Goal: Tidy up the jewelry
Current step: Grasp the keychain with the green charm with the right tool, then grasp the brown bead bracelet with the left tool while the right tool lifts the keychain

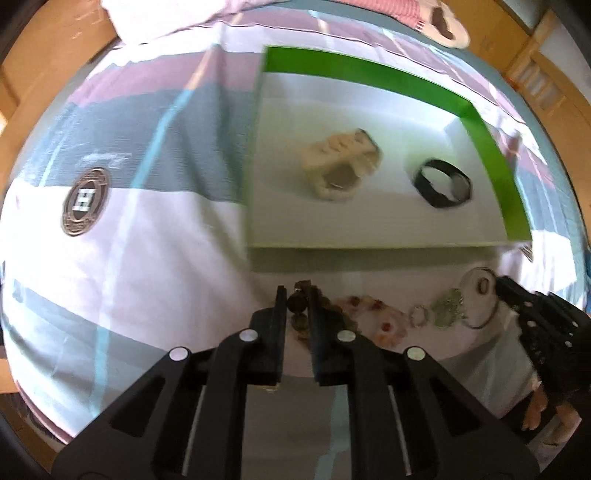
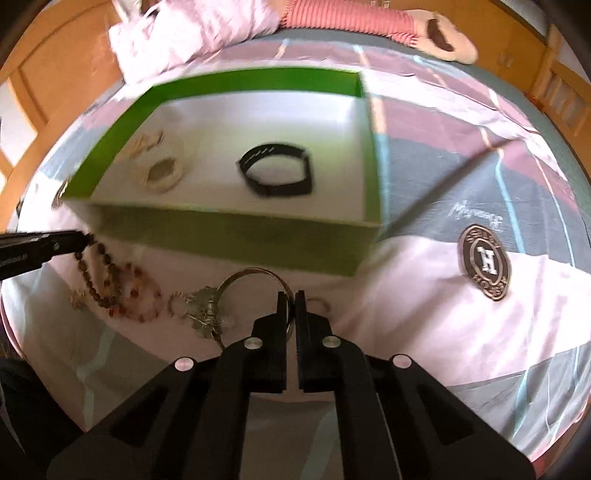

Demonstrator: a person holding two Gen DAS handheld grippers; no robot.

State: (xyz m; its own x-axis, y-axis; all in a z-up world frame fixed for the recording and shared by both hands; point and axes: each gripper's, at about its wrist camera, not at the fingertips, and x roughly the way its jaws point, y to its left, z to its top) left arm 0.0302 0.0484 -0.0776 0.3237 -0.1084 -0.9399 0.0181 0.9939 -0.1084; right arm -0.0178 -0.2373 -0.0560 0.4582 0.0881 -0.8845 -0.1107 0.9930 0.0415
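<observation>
A green box (image 1: 491,140) (image 2: 221,236) with a white floor lies on the bed. In it are a cream bracelet (image 1: 340,166) (image 2: 159,173) and a black band (image 1: 443,184) (image 2: 277,170). My left gripper (image 1: 298,295) (image 2: 83,236) is shut on a brown bead bracelet (image 1: 299,306) (image 2: 99,280) in front of the box. My right gripper (image 2: 291,295) (image 1: 498,286) is shut on a thin silver bangle (image 2: 255,277) (image 1: 480,302). A red-and-clear bead bracelet (image 2: 142,299) (image 1: 376,317), a small ring of beads (image 2: 177,304) and a silver pendant (image 2: 205,312) (image 1: 448,306) lie between them.
The striped pink, grey and white bedsheet (image 1: 147,177) has a round logo patch (image 1: 85,201) (image 2: 484,264). A pink pillow (image 2: 192,33) and a plush slipper (image 2: 447,37) lie at the far end. A wooden bed frame (image 2: 561,88) borders the right.
</observation>
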